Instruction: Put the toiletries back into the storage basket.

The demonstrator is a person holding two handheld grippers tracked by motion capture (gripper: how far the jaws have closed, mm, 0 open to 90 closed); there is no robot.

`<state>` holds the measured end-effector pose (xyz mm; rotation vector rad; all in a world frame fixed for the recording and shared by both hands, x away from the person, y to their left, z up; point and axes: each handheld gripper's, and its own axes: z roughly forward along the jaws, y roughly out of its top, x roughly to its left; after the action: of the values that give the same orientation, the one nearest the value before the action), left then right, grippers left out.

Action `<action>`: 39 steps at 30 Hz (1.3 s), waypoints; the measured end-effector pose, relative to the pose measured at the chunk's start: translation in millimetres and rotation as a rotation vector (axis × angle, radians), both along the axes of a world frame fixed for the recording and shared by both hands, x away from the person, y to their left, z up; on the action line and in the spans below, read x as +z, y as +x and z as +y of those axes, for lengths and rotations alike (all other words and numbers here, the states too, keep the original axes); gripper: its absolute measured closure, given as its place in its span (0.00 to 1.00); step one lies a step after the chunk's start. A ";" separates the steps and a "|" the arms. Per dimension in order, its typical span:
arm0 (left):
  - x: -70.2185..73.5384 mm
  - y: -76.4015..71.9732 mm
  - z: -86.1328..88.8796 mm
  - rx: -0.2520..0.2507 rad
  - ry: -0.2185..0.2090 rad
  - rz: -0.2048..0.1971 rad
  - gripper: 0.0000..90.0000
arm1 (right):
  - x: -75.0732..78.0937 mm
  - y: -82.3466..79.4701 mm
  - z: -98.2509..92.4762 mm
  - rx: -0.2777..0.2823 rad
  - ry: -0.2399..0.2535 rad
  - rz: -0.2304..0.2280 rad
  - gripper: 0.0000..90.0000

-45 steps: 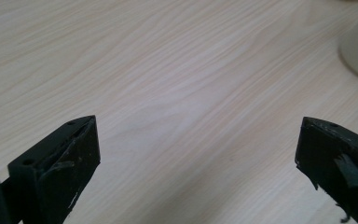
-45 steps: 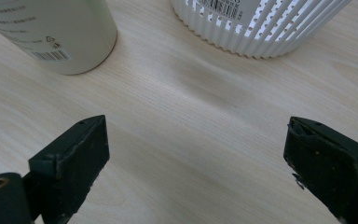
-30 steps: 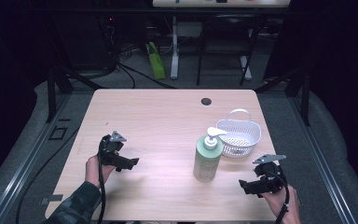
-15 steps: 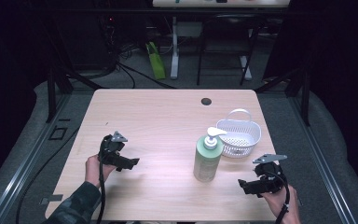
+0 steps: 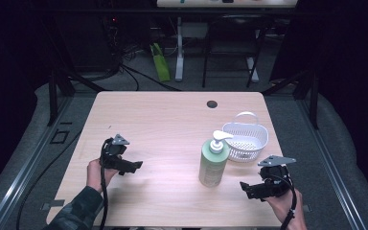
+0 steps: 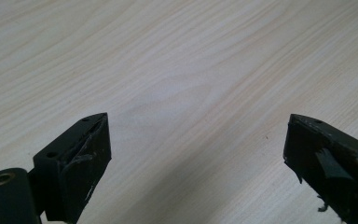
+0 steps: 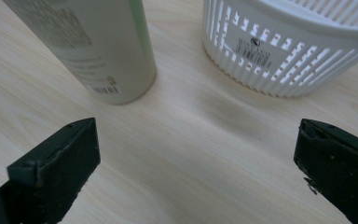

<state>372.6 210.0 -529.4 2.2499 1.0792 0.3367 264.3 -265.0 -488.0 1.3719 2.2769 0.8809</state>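
Observation:
A green pump bottle (image 5: 214, 163) with a white pump head stands upright on the wooden table (image 5: 172, 120), just left of a white slotted basket (image 5: 246, 139) with a handle. My right gripper (image 5: 245, 188) rests low at the front right, a short way from the bottle's base, and points left. Its jaws have just been opening and stand wide with nothing between them; the bottle (image 7: 103, 46) and basket (image 7: 284, 51) lie ahead of it. My left gripper (image 5: 135, 166) sits at the front left, open over bare wood (image 6: 191, 84), far from the bottle.
A small dark round grommet (image 5: 212, 104) sits near the table's far edge. Beyond the table are dark floor, cables and the legs of another desk. Bare wood spreads between the two grippers and across the far half.
The right gripper's jaws have spread a little wider. Both hands stay nearly where they were, and the bottle and basket have not moved.

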 end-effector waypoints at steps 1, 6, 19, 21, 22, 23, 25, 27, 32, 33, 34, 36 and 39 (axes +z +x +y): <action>-0.4 0.4 -0.2 -0.005 0.006 0.002 0.09 | 2.1 -0.4 1.2 0.006 0.008 -0.013 0.00; -0.2 0.8 -0.4 -0.013 -0.005 0.006 0.09 | 12.0 -4.1 4.4 0.033 0.077 -0.067 0.00; 6.2 -1.9 1.7 -0.009 -0.087 -0.004 0.03 | 34.4 -4.8 23.8 0.093 0.168 -0.169 0.00; 4.8 -1.5 -0.3 -0.018 -0.060 0.001 0.04 | 37.2 -3.4 26.9 0.099 0.179 -0.180 0.00; 3.3 -0.8 -1.4 -0.027 -0.045 0.007 0.04 | 37.9 -1.8 28.2 0.105 0.188 -0.187 0.00; 1.6 -0.1 -2.5 -0.033 -0.034 0.012 0.04 | 38.3 -0.6 29.6 0.106 0.193 -0.194 0.00; -0.6 1.7 -3.7 -0.046 -0.023 0.028 0.04 | 39.1 2.7 33.0 0.114 0.201 -0.199 0.00; -1.2 2.1 -4.5 -0.042 -0.029 0.025 0.04 | 41.2 4.5 37.1 0.122 0.213 -0.210 0.00; -0.8 2.2 -6.3 -0.046 -0.026 0.033 0.04 | 50.6 8.0 48.8 0.153 0.255 -0.260 0.00; -0.5 1.9 -7.1 -0.049 -0.021 0.027 0.04 | 52.0 8.6 51.1 0.161 0.257 -0.263 0.00; -0.2 1.7 -7.8 -0.052 -0.019 0.026 0.04 | 53.7 9.7 54.3 0.169 0.261 -0.270 0.00; -0.8 1.4 -9.4 -0.054 -0.021 0.026 0.04 | 56.4 11.7 60.5 0.181 0.259 -0.285 0.00; -1.5 2.5 -9.1 -0.057 -0.018 0.029 0.04 | 57.7 15.9 69.6 0.191 0.259 -0.293 0.00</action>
<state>375.1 200.9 -530.9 2.2708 1.0268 0.2710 280.1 -195.4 -430.4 1.0455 2.1447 1.3820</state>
